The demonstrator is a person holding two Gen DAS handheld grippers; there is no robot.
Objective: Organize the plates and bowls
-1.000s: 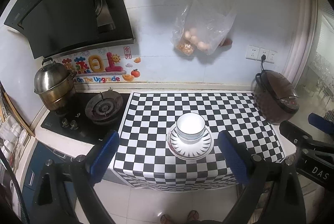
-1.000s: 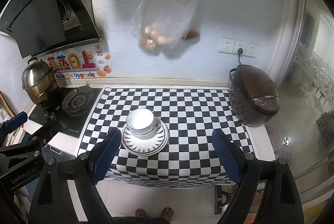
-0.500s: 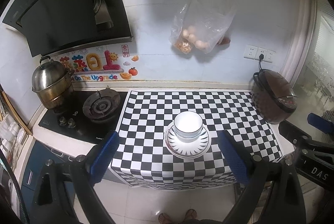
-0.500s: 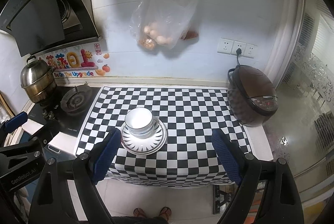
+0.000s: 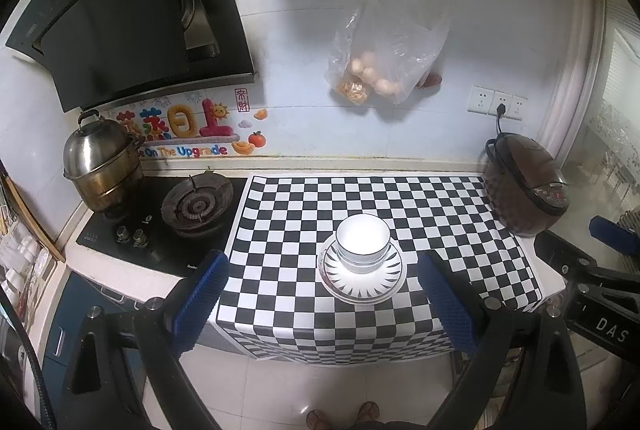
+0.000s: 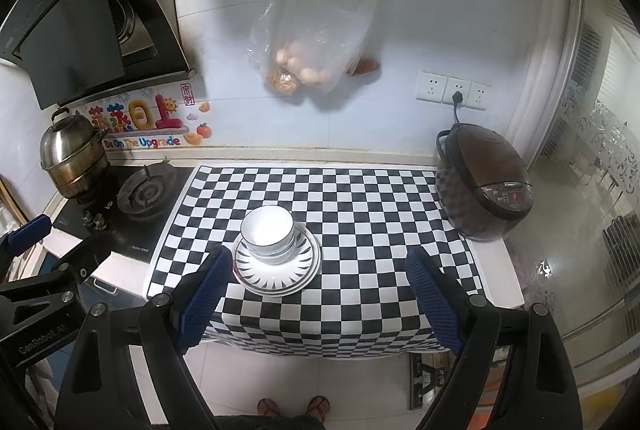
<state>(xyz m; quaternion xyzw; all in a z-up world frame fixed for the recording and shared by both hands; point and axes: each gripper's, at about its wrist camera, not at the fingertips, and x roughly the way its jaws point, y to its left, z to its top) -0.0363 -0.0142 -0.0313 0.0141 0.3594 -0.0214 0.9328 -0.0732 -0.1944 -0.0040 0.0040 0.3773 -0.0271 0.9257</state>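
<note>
Between the spread fingers of the left gripper, and farther off, a white bowl sits upright on a stack of plates with dark ray marks round the rim; how many plates are in the stack is hard to count from either view, perhaps two or three. Bowl rests toward the back of the top plate, not centred. Stack stands on a black-and-white checkered mat covering the counter, near its front half. Left gripper wide apart, nothing between its blue pads, held clear above and in front of the mat's edge. Right gripper likewise wide, nothing held; from its view the bowl and plates lie just beyond its left finger, and the mat fills the gap between the fingers. Beyond the right finger of each gripper, a brown rice cooker at the mat's far right corner, corded to a wall socket. Beyond the left finger, a gas burner and a steel steamer pot on a black hob, range hood above. Straight ahead on the wall, a clear plastic bag hangs from a rail. Person's sandalled feet on floor below.
</note>
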